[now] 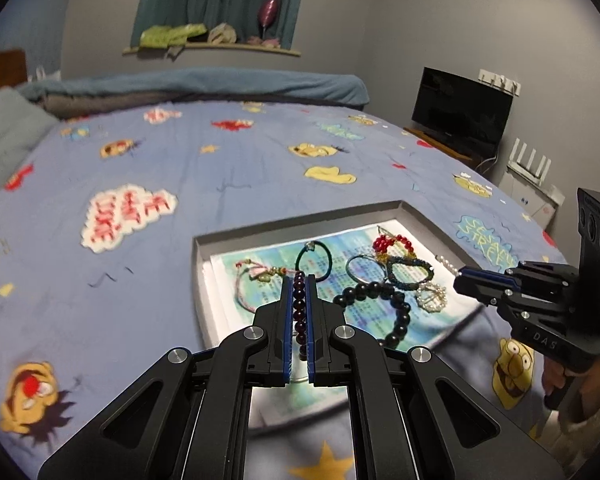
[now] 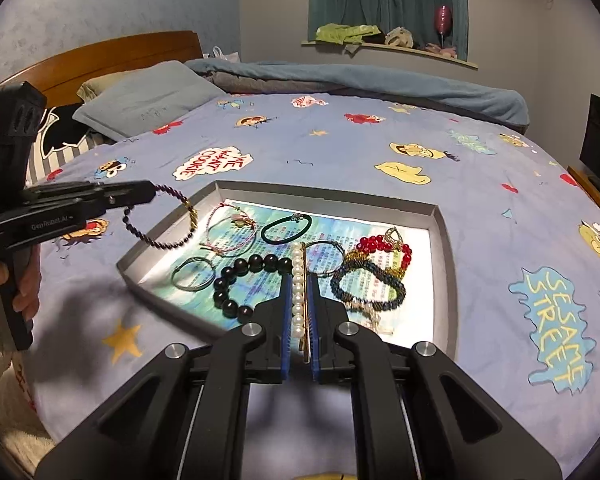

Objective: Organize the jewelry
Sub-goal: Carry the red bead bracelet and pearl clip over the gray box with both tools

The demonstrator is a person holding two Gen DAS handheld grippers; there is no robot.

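A shallow grey tray (image 1: pixel 300 220) (image 2: pixel 440 216) lies on the bed with several bracelets and hair ties on a printed sheet. My left gripper (image 1: pixel 299 280) (image 2: pixel 150 192) is shut on a dark purple bead bracelet (image 1: pixel 299 312) (image 2: pixel 160 240), which hangs above the tray's left edge. My right gripper (image 2: pixel 300 280) (image 1: pixel 460 276) is shut on a pearl hair clip (image 2: pixel 298 292) above the tray's near side. In the tray lie a black bead bracelet (image 2: pixel 244 280), a red bead bracelet (image 2: pixel 380 246), a green hair tie (image 2: pixel 286 228) and a pink cord bracelet (image 2: pixel 230 228).
The bed has a blue Sesame Street cover (image 2: pixel 380 128), pillows (image 2: pixel 148 96) and a wooden headboard (image 2: pixel 100 56) at the back left. A black monitor (image 1: pixel 462 108) stands on a side table to the right. A shelf (image 2: pixel 388 50) with clutter is on the far wall.
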